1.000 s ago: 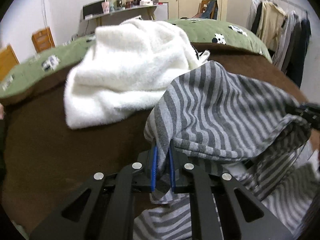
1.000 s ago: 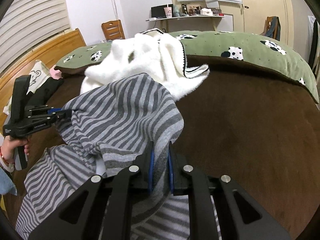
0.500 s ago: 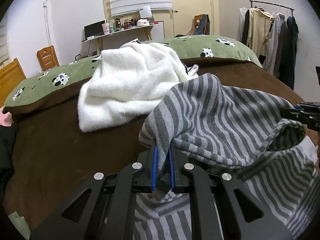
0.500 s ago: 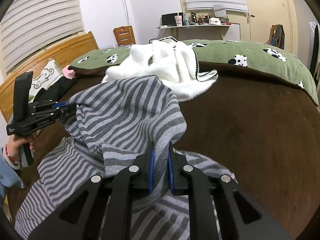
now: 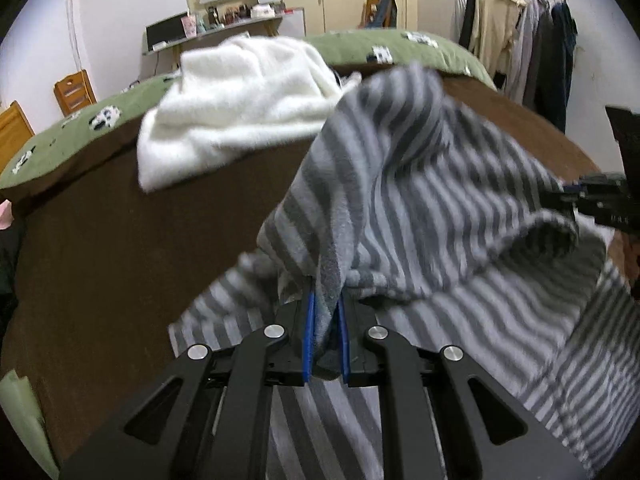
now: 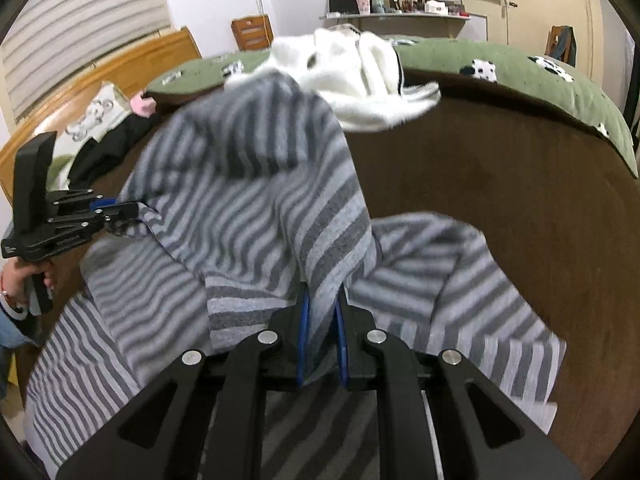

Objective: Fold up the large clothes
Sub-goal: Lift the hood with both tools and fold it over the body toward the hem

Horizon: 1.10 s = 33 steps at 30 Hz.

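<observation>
A grey striped garment (image 5: 420, 208) (image 6: 248, 208) lies on the brown bedspread (image 5: 100, 248) (image 6: 500, 184), its far part lifted and doubled over the part lying flat. My left gripper (image 5: 326, 312) is shut on one edge of the lifted fabric, which runs up between its blue pads. My right gripper (image 6: 322, 312) is shut on the other edge the same way. Each gripper shows in the other's view: the right gripper (image 5: 572, 194) at the far right, the left gripper (image 6: 132, 212) at the left, held by a hand (image 6: 24, 276).
A white fluffy garment (image 5: 236, 96) (image 6: 360, 76) sits in a heap beyond the striped one. A green cow-print duvet (image 5: 68, 132) (image 6: 520, 76) borders the far side. A clothes rack (image 5: 528, 40) stands at the right, a wooden headboard (image 6: 120, 68) and pillows at the left, a desk behind.
Both grippers have carried the lifted striped fabric towards the near side and slightly lower. More of the garment now lies flat on the bedspread under the fold.
</observation>
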### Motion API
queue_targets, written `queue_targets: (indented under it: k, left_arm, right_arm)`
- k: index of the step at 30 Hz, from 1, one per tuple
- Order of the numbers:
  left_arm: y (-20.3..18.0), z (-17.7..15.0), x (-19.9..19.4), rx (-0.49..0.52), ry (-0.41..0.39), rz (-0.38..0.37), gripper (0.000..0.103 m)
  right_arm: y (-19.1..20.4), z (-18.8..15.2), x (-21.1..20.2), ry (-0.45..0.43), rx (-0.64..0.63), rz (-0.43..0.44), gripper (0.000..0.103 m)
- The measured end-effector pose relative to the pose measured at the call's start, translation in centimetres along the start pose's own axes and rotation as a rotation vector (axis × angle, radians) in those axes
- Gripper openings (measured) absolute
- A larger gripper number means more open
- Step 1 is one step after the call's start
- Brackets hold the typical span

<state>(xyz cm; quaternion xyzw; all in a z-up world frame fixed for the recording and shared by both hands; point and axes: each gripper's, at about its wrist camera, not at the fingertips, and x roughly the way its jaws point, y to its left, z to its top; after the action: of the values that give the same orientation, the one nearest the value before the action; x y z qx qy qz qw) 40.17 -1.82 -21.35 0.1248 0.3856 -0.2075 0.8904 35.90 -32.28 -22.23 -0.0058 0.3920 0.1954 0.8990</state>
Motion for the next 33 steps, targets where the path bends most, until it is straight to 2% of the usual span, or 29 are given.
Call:
queue_targets:
  k: [4,7,11,13,15,17,18,21,22,25,29,32,33]
  left_arm:
    - [0.0,-1.9,1.1,-0.023,0.060,-0.013,0.013]
    - [0.0,-2.2,1.2,-0.039,0.060,-0.008,0.013]
    - [0.3,-2.1,1.3,-0.067,0.062,-0.018,0.013]
    - [0.4,-2.2,1.4,-0.074,0.063,-0.022,0.014]
    - [0.4,-2.2,1.3,-0.073,0.060,-0.023,0.017]
    - [0.4,-2.4,1.4,-0.075,0.065,-0.029,0.017]
    - [0.4,-2.3,1.4,-0.073,0.067,-0.028,0.017]
    - [0.3,-2.2,1.5,-0.054,0.073,-0.024,0.018]
    - [0.3,-2.2,1.5,-0.054,0.073,-0.024,0.018]
    - [0.2,-2.2,1.6,-0.056,0.074,-0.024,0.018]
    - [0.3,-2.3,1.7,-0.067,0.072,-0.027,0.018]
    - [0.3,-2.3,1.8,-0.066,0.072,-0.032,0.018]
    - [0.4,-2.3,1.8,-0.063,0.072,-0.032,0.019]
  right_arm:
    - [-0.3,-1.0,0.9,0.030,0.026,-0.006,0.013]
    - [-0.4,-1.1,1.0,0.024,0.037,-0.005,0.014]
    - [-0.2,-1.0,0.6,0.020,0.042,-0.013,0.021]
    - [0.2,-1.0,-0.1,0.013,0.025,-0.015,0.036]
    - [0.6,-1.0,-0.9,0.006,-0.013,-0.018,0.045]
    - [0.7,-0.2,-1.9,-0.008,-0.058,-0.005,0.049]
    - [0.7,0.5,-2.2,-0.012,-0.071,0.010,0.058]
    - [0.6,4.1,-2.5,-0.055,-0.130,0.044,0.063]
    - [0.4,6.0,-2.0,-0.060,-0.134,0.079,0.064]
    - [0.3,9.7,0.4,-0.045,-0.145,0.150,0.064]
    - [-0.5,12.3,4.5,0.000,-0.111,0.208,0.063]
    - [-1.0,12.6,6.9,0.062,-0.096,0.203,0.044]
    - [-1.0,12.5,7.5,0.083,-0.092,0.206,0.032]
